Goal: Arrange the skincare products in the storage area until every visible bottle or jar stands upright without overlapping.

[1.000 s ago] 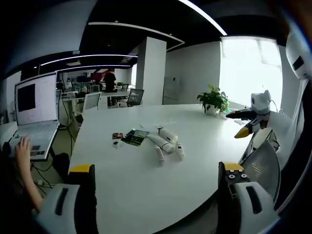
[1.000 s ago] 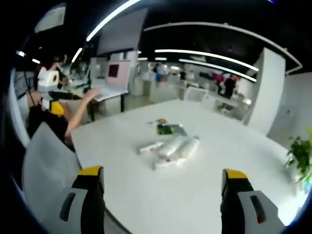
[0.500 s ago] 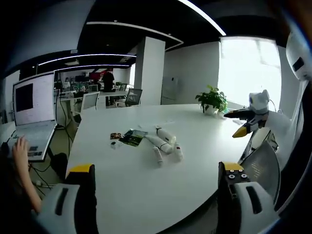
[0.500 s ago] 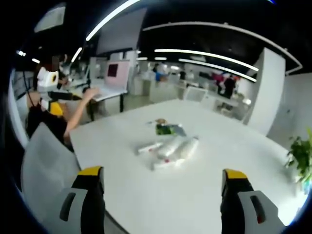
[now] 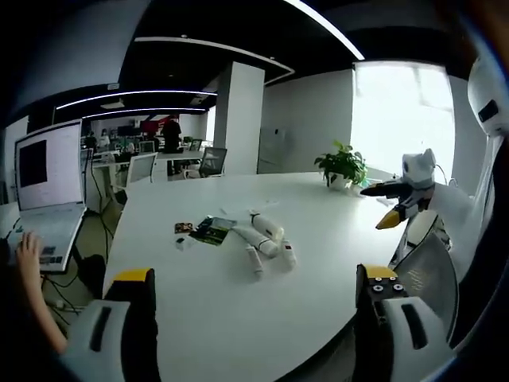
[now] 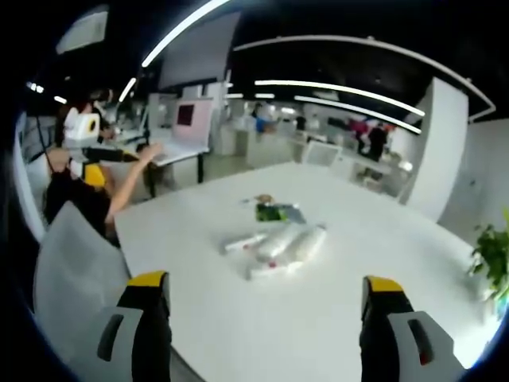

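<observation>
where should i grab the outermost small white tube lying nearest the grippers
Grip the small white tube across its narrow body near the middle, coming down from above with fingers either side of its long axis. It lies flat on the white round table at the edge of the cluster of white tubes, its near side free.

A wide white table [image 5: 318, 270] stands in an open-plan office, with a potted plant [image 5: 343, 165] near its far edge by a bright window [image 5: 402, 111]. A green leaflet [image 5: 211, 229] lies flat on the tabletop, and a grey chair [image 6: 67, 278] is pulled up at the rim. A laptop [image 5: 44, 191] sits open on a side desk under a white pillar [image 5: 237, 119] and long ceiling lights [image 6: 342, 89].
</observation>
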### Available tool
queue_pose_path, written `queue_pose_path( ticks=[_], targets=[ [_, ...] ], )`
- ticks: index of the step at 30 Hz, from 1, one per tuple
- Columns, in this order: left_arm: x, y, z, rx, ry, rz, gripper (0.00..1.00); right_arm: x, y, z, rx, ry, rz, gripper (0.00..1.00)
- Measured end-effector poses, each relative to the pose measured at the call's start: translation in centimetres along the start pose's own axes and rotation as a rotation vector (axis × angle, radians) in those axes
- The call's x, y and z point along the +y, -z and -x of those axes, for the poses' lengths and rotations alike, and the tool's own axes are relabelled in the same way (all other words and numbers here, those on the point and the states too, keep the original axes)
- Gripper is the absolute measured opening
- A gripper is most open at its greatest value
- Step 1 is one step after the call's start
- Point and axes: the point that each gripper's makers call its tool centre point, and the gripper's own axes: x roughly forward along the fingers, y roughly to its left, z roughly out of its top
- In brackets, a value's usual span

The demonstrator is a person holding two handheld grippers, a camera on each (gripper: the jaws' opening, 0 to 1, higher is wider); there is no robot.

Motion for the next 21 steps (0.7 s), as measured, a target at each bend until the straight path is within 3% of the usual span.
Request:
queue_pose_path(
  ticks=[21],
  targets=[
    [-0.8, -1.8, -3.3, -0.027, 0.098, -0.010, 0.99, -1.2, -0.1, -1.7, 0.005, -0.014, 0.002, 0.98]
  ],
)
